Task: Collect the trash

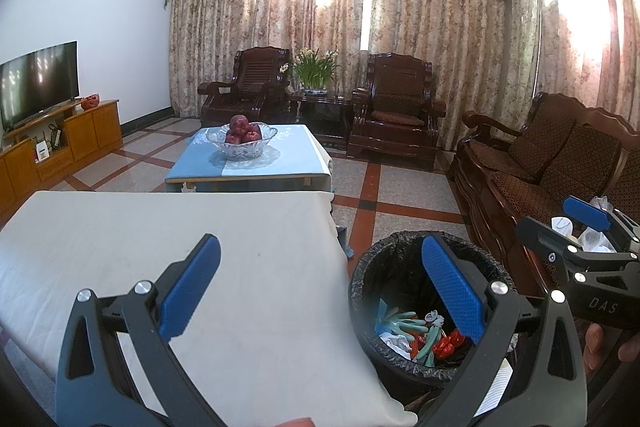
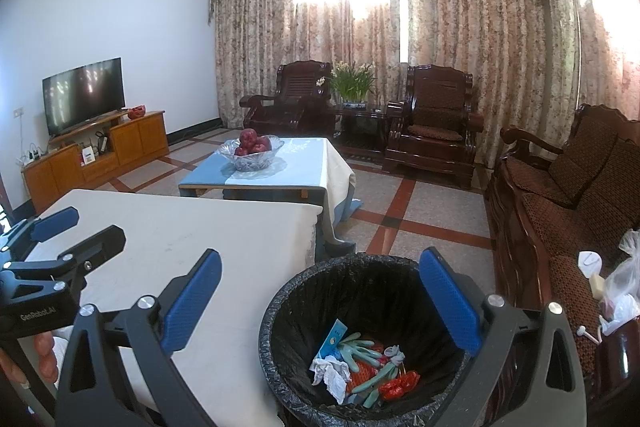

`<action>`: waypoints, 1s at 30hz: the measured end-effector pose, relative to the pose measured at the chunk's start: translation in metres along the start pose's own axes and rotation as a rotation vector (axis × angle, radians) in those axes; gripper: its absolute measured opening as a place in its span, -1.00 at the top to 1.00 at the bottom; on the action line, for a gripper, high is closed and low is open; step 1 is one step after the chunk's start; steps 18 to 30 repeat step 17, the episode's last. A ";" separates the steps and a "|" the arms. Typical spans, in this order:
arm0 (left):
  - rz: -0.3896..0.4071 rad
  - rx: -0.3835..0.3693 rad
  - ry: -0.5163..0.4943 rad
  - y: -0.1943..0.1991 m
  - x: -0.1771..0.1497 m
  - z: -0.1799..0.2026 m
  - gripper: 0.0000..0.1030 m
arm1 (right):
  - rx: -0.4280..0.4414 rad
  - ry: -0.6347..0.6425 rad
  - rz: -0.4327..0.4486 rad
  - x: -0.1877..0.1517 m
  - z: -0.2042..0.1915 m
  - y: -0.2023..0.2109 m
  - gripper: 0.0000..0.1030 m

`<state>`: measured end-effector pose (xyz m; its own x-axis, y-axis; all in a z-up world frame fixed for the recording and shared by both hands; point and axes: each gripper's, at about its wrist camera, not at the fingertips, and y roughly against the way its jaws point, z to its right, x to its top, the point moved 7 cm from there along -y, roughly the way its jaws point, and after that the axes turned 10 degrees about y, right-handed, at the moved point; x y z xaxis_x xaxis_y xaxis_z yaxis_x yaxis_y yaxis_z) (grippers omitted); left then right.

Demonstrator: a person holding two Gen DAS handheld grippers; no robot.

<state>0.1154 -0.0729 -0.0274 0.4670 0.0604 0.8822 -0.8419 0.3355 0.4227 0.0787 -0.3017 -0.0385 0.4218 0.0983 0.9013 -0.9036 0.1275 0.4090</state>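
Both hand-held grippers, left (image 1: 320, 287) and right (image 2: 320, 301), hover spread and empty. The bin (image 2: 304, 291) stands below the right one, at the tabletop's (image 1: 160, 227) right edge, trash (image 2: 360, 367) at its bottom. Risk: swinging either gripper could knock the bin over. Bags (image 2: 624, 287) lie far right on the sofa (image 2: 560, 195).

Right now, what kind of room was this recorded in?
Most likely a home living room: a television on a wooden cabinet, carved wooden armchairs before heavy curtains, and a fruit bowl on the coffee table.
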 end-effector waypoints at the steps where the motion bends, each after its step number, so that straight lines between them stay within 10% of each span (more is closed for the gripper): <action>1: -0.001 0.000 0.001 0.000 0.000 0.000 -0.90 | 0.000 0.000 0.000 0.000 -0.001 0.000 -0.88; 30: -0.016 0.004 0.010 -0.007 -0.005 -0.009 -0.90 | 0.007 0.003 -0.015 -0.006 -0.009 -0.009 -0.88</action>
